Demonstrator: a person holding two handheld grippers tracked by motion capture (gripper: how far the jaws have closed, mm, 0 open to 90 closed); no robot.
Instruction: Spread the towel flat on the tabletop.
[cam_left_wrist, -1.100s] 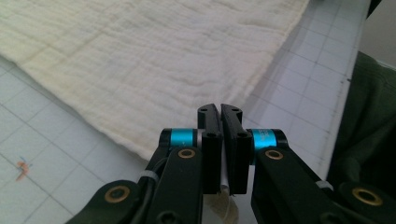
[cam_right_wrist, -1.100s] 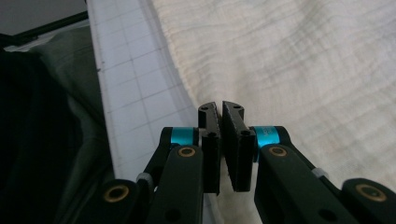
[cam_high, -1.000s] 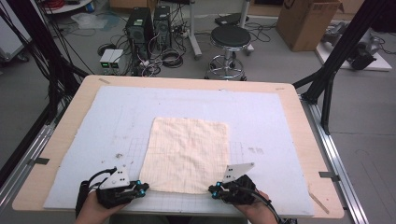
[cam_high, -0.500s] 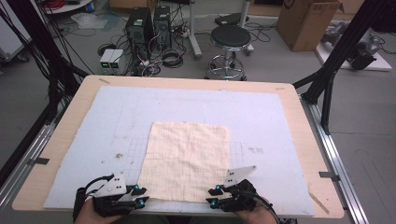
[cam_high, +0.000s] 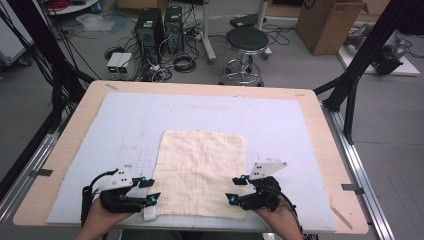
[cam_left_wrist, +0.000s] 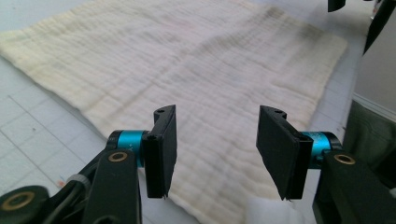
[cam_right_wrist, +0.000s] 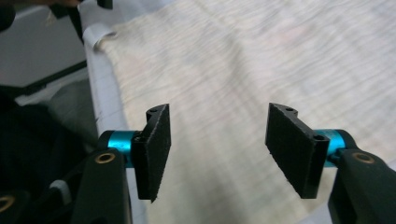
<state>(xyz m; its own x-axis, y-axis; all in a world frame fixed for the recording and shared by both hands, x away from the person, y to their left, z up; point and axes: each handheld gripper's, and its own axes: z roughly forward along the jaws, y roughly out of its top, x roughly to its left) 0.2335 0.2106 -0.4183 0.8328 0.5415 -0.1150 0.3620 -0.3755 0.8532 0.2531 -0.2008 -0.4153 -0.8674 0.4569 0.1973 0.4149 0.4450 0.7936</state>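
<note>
At the near corners of the flat cream woven cloth (cam_high: 201, 172), left claw (cam_high: 148, 190) and right claw (cam_high: 236, 189) have just been opening, nothing between them.

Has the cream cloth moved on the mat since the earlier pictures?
No. The cream cloth lies flat in the same place on the gridded mat.

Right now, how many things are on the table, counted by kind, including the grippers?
Cream cloth: 1
Pale grid mat: 1
Grippers, left gripper and right gripper, both open: 2
Total: 4
</note>
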